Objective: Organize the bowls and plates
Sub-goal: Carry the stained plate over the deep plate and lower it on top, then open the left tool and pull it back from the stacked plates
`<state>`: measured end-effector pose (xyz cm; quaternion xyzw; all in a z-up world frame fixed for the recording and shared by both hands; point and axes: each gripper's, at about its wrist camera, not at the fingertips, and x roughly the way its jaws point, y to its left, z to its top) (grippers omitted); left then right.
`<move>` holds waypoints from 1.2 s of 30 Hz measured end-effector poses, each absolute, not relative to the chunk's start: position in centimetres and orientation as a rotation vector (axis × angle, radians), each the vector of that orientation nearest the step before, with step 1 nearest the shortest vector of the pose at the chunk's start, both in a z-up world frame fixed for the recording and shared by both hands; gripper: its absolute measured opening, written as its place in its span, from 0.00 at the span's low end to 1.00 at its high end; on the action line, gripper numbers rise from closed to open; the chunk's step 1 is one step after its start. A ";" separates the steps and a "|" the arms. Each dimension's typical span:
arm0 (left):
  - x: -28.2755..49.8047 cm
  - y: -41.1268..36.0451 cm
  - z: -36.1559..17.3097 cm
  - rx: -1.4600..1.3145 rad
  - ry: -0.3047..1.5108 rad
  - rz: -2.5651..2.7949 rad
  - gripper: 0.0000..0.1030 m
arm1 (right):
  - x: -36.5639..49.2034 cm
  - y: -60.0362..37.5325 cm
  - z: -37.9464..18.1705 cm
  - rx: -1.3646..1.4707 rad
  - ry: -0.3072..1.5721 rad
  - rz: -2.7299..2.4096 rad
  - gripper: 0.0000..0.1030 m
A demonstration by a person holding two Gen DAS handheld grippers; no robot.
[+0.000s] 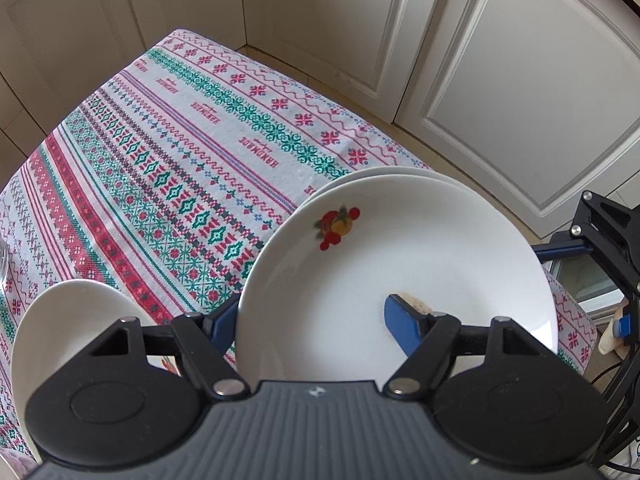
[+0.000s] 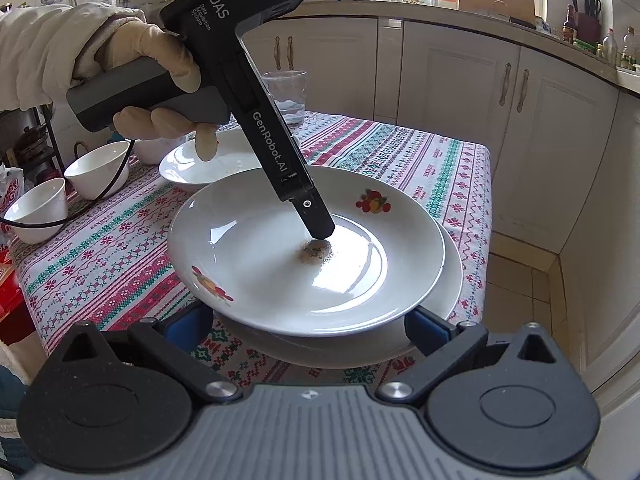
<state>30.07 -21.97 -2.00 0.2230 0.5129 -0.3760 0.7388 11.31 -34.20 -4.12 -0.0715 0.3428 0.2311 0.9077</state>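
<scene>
Right now the left gripper (image 1: 316, 316) straddles the near edge of the flowered plate (image 1: 400, 264), one blue finger (image 1: 404, 320) inside the dish and the other outside under the rim, jaws narrow, though whether the pads press cannot be told. That plate sits on a second plate (image 2: 448, 304) near the tablecloth's (image 2: 120, 240) corner. The right gripper (image 2: 308, 328) stands wide at the stack's near side, holding nothing. Two bowls (image 2: 98, 168) wait farther back.

I see bare cloth across the table's (image 1: 172, 128) far half; nearer, stacked plates (image 2: 360, 280), bowls (image 2: 96, 168) and a glass (image 2: 286, 96) crowd my tools.
</scene>
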 end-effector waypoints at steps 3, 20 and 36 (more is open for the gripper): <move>30.3 -22.2 -2.1 0.489 1.127 -0.830 0.74 | 11.2 -34.1 -4.0 -0.147 0.709 0.471 1.00; 30.2 -22.4 -2.3 0.501 1.099 -0.832 0.75 | 10.3 -34.7 -4.2 -0.143 0.728 0.411 1.00; 20.6 -15.5 5.5 0.383 0.726 -0.614 0.92 | 7.5 -31.0 -0.5 -0.164 0.599 0.353 1.00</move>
